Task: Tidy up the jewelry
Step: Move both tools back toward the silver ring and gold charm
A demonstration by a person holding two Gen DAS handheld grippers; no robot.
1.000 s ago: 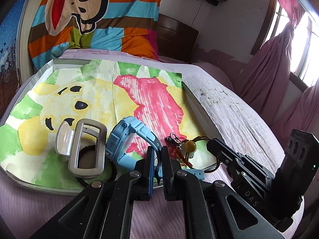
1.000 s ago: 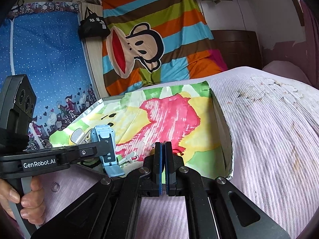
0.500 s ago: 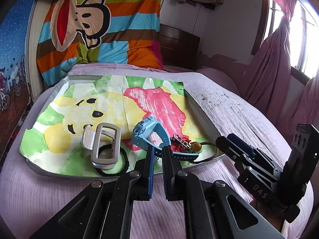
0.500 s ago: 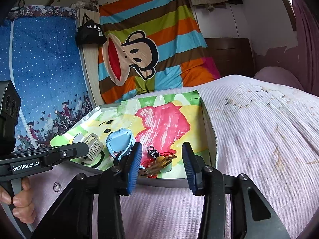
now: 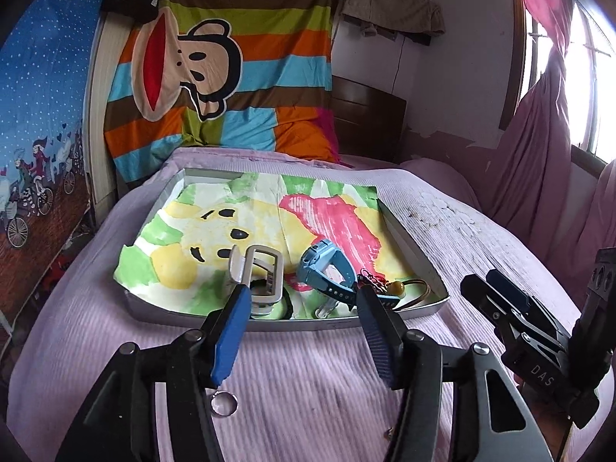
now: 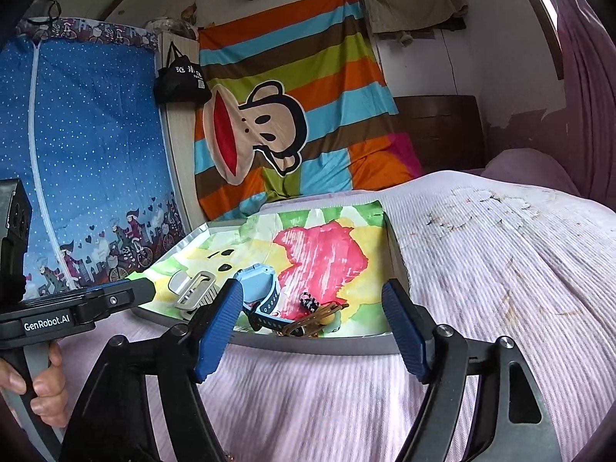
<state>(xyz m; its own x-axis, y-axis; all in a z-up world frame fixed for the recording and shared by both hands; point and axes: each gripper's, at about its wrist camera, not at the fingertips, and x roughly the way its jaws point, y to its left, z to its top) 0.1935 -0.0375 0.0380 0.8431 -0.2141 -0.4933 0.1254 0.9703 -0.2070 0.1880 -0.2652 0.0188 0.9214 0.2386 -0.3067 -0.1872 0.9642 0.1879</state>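
A metal tray point(image 5: 419, 260) point(image 6: 308, 343) lined with a painted paper lies on the bed. Near its front edge lie a blue watch point(image 5: 325, 269) point(image 6: 258, 287), a silver-grey clip point(image 5: 261, 273) point(image 6: 194, 288), a black ring point(image 5: 287, 306) under the clip, and a brown cord bracelet with a yellow bead point(image 5: 398, 288) point(image 6: 325, 315). My left gripper point(image 5: 302, 300) is open and empty, just in front of the tray. My right gripper point(image 6: 312, 294) is open and empty too, held before the tray's right front corner. A small clear ring point(image 5: 223, 404) lies on the sheet below the left fingers.
The bed's lilac ribbed sheet point(image 6: 500, 269) spreads to the right of the tray. A striped monkey blanket point(image 5: 231, 65) hangs at the headboard, a blue curtain point(image 6: 84, 161) on the left and pink drapes point(image 5: 539, 154) by the window. A hand point(image 6: 42, 392) holds the left gripper's handle.
Both grippers have pulled back from the tray and opened; the right opened first, the left after. The blue watch now rests in the tray with nothing holding it.
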